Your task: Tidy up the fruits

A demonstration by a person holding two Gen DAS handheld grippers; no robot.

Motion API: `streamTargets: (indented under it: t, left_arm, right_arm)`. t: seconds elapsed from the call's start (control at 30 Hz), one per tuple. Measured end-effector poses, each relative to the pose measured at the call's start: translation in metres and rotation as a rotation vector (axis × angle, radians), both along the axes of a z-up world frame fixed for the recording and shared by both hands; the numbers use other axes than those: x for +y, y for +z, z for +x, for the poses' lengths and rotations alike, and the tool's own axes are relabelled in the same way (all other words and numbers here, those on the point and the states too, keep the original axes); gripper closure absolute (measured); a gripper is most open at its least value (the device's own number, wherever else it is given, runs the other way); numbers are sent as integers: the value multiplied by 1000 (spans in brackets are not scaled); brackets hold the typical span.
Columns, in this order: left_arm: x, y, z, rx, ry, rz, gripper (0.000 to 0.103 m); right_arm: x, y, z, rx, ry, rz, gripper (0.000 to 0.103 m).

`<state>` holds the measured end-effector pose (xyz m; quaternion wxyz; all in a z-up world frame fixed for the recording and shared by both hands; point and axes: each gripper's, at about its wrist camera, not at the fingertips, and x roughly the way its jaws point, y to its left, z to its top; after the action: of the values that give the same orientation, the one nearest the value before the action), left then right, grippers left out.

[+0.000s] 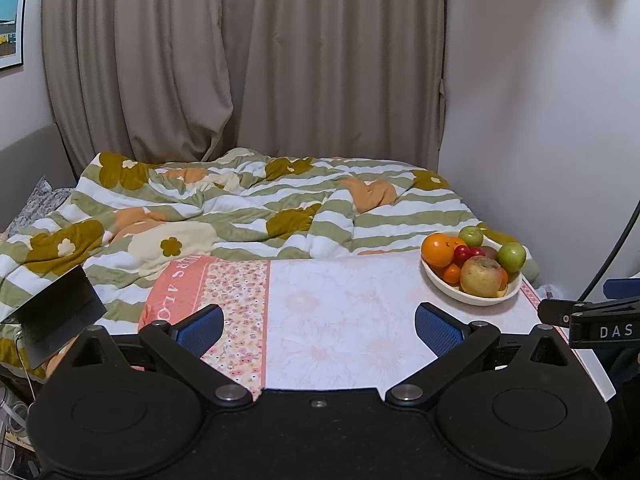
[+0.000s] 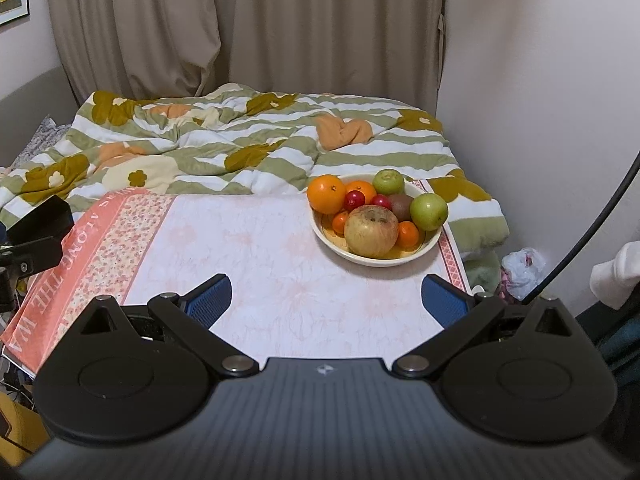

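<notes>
A cream bowl (image 2: 424,250) of fruit stands at the far right of the table (image 2: 256,248); it also shows in the left wrist view (image 1: 442,283). It holds a large yellow-brown apple (image 2: 371,231), a big orange (image 2: 326,193), two green apples (image 2: 429,211), small red fruits (image 2: 355,199), small tangerines (image 2: 407,234) and a kiwi (image 2: 401,205). My right gripper (image 2: 326,300) is open and empty, short of the bowl. My left gripper (image 1: 319,328) is open and empty over the table's middle, left of the bowl.
The table has a pink floral cloth with an orange lettered band (image 2: 52,280) on the left. Behind it lies a bed with a striped flowered quilt (image 2: 240,140), beige curtains (image 2: 280,20) and a white wall on the right. A black cable (image 2: 592,232) hangs at right.
</notes>
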<state>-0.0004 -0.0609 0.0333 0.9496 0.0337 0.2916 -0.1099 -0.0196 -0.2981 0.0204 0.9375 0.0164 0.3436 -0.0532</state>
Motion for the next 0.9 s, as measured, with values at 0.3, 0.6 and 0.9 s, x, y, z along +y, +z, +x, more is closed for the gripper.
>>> streamTargets:
  t: [0.3,0.6,0.9]
  left_arm:
    - [-2,1,-2,-2,-9,10,0]
    - [-3,0,-1,-9,-8,15,0]
    - [-2,0,-1,-17,-2,18,0]
  right_arm:
    - [-1,-1,-7,1,-10,4,0]
    - [-3,0,-7,3,-11,0,0]
    - [-5,0,-4,3,-16,1,0]
